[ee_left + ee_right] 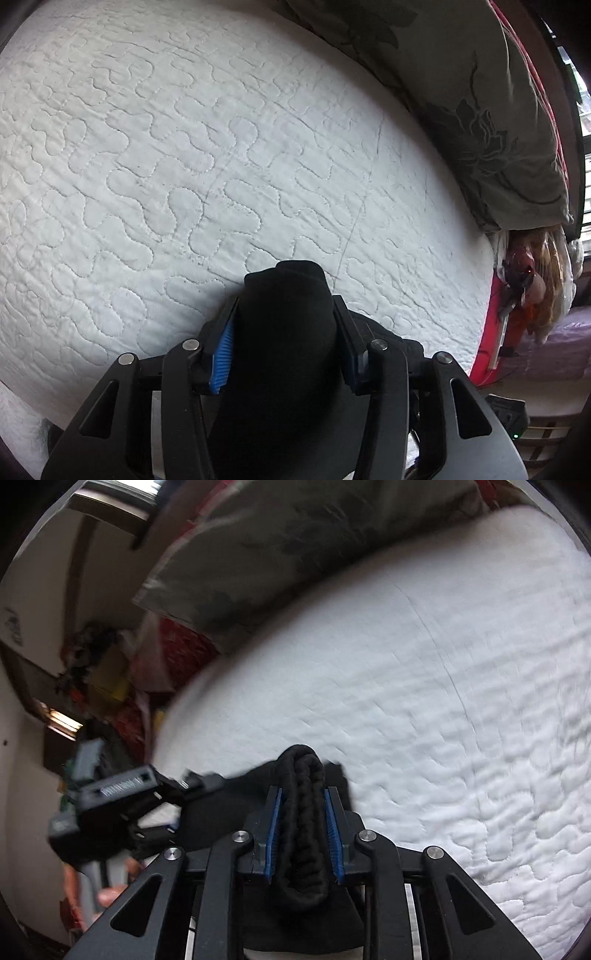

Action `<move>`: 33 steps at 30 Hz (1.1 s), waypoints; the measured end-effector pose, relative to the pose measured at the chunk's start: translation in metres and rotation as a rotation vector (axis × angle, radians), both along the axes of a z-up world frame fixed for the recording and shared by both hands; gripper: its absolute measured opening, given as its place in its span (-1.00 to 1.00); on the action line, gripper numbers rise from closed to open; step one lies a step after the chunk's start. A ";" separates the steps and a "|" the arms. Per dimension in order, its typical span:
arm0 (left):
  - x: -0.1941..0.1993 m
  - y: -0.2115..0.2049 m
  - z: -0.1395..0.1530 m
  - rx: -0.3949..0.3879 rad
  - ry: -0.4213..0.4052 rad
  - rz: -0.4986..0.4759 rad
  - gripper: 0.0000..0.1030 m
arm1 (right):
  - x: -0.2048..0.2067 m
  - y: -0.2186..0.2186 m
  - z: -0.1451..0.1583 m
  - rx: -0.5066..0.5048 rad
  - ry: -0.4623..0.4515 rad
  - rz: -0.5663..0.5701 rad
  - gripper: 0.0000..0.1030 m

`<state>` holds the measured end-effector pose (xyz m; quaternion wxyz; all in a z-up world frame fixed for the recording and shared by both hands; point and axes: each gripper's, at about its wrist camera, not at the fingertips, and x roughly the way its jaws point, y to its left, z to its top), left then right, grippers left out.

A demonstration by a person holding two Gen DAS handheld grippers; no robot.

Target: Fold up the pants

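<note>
The black pants (286, 332) are bunched between the blue pads of my left gripper (286, 306), which is shut on them above the white quilted mattress (184, 147). My right gripper (303, 805) is shut on a gathered black band of the pants (304, 812), also held over the mattress (424, 701). The left gripper body (118, 794) shows at the left of the right wrist view, with black cloth stretched between the two grippers. Most of the pants hang below and are hidden.
A grey floral pillow (480, 110) lies along the far edge of the mattress, also in the right wrist view (277, 554). Red bedding and cluttered items (528, 288) sit beyond the bed's right edge. The right wrist view is blurred.
</note>
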<state>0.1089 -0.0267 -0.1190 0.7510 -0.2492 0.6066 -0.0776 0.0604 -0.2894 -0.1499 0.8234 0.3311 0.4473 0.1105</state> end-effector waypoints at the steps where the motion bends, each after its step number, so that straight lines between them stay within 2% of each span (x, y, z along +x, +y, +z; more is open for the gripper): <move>1: -0.001 0.000 0.003 -0.011 0.000 -0.007 -0.11 | 0.000 -0.001 -0.003 0.011 0.005 -0.009 -0.40; 4: -0.013 0.014 0.016 -0.077 -0.019 0.002 -0.11 | -0.002 -0.007 0.000 0.045 0.020 -0.007 -0.24; 7: -0.036 0.032 0.037 -0.104 -0.076 0.042 -0.11 | -0.013 -0.022 0.015 0.114 -0.014 -0.020 -0.23; 11: -0.071 0.033 0.052 -0.206 -0.091 0.048 -0.11 | -0.034 -0.041 0.031 0.159 -0.068 -0.025 -0.22; 14: -0.096 0.010 0.045 -0.246 -0.069 0.008 -0.03 | -0.040 -0.037 0.033 0.170 -0.064 0.021 -0.22; 17: -0.103 -0.007 0.031 -0.246 -0.021 -0.007 -0.03 | -0.041 -0.027 0.030 0.166 -0.049 0.057 -0.22; 22: -0.109 0.002 0.011 -0.306 0.051 0.072 -0.03 | -0.038 -0.008 0.022 0.133 -0.002 0.094 -0.22; 25: -0.117 0.011 0.013 -0.358 0.070 0.104 -0.03 | -0.037 -0.007 0.021 0.130 0.010 0.082 -0.22; 29: -0.124 0.012 0.022 -0.347 0.049 0.088 -0.03 | -0.040 -0.010 0.018 0.172 0.027 0.075 -0.21; 30: -0.125 0.011 0.019 -0.362 0.057 0.087 -0.03 | -0.042 -0.010 0.018 0.175 0.033 0.076 -0.20; 33: -0.120 0.008 0.008 -0.342 0.087 0.093 -0.03 | -0.046 -0.012 0.016 0.197 0.039 0.070 -0.14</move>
